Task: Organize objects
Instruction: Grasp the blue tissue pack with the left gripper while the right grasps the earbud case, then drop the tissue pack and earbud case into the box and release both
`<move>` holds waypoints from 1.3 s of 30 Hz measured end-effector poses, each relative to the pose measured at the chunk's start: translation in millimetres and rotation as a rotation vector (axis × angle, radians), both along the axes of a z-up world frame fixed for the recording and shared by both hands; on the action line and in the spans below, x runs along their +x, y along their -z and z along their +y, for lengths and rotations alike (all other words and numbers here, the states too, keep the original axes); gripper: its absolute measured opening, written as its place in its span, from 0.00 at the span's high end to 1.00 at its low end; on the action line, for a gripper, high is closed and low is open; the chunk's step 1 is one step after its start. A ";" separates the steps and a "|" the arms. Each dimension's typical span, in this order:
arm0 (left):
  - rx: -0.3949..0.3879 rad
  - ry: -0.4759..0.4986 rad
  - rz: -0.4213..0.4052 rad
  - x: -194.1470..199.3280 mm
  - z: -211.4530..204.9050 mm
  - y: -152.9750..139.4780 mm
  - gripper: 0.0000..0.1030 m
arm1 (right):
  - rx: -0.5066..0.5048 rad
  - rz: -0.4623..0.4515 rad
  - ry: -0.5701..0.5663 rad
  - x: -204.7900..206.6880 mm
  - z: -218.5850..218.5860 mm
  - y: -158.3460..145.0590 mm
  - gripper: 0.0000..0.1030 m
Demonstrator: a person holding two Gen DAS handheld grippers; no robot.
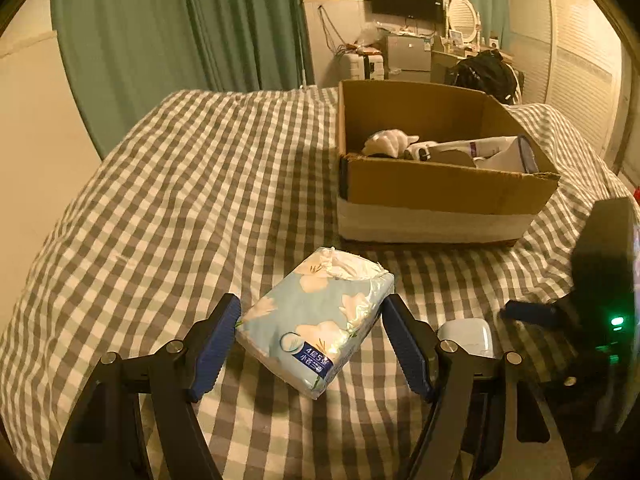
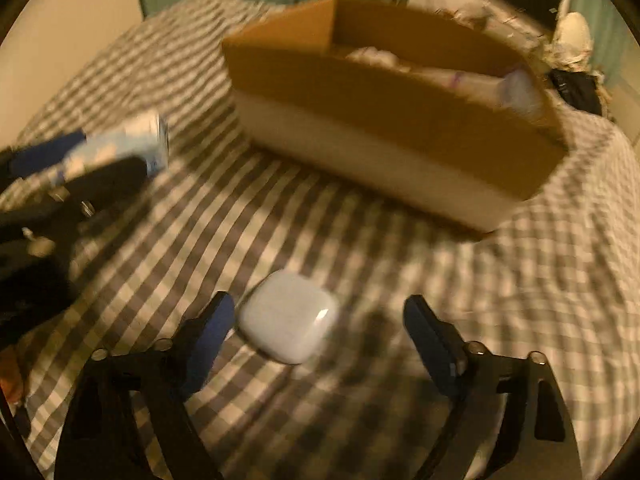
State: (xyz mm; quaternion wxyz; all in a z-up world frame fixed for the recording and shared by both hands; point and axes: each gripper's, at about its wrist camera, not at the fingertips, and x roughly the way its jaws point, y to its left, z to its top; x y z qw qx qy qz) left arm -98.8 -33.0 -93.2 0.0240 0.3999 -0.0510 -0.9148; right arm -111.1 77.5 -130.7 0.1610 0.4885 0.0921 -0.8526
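Note:
A light blue floral tissue pack point(image 1: 316, 322) lies on the checked bedspread between the open jaws of my left gripper point(image 1: 310, 320); the pads stand beside it, not pressing it. The pack shows blurred at the left of the right wrist view point(image 2: 132, 146). A small white rounded case point(image 2: 289, 317) lies on the bed between the open jaws of my right gripper point(image 2: 320, 320), close to the left finger point(image 2: 212, 330). The case also shows in the left wrist view point(image 1: 466, 336). A cardboard box point(image 1: 440, 192) holding several items stands beyond.
The box point(image 2: 392, 128) sits on the checked bed point(image 1: 180, 200), to the right of centre. The right gripper's body point(image 1: 600, 280) is at the right edge of the left wrist view. Green curtains, a desk and a wardrobe stand behind the bed.

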 end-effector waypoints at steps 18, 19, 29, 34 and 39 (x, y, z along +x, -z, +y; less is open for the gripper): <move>0.048 -0.012 -0.027 19.7 -8.9 -2.9 0.27 | -0.053 0.033 0.024 24.6 16.3 -15.9 0.45; 0.047 -0.009 -0.020 23.4 -8.1 -7.3 0.27 | -0.058 0.049 0.027 28.5 18.6 -22.4 0.45; 0.093 0.042 0.075 39.4 3.1 -70.3 0.29 | -0.133 0.216 0.071 47.1 37.4 -109.4 0.45; 0.115 0.093 0.162 30.3 13.8 -114.9 0.30 | -0.130 0.331 0.070 49.3 45.4 -165.5 0.45; 0.144 0.136 0.218 1.2 24.6 -147.0 0.31 | -0.154 0.401 0.079 28.3 55.7 -204.8 0.45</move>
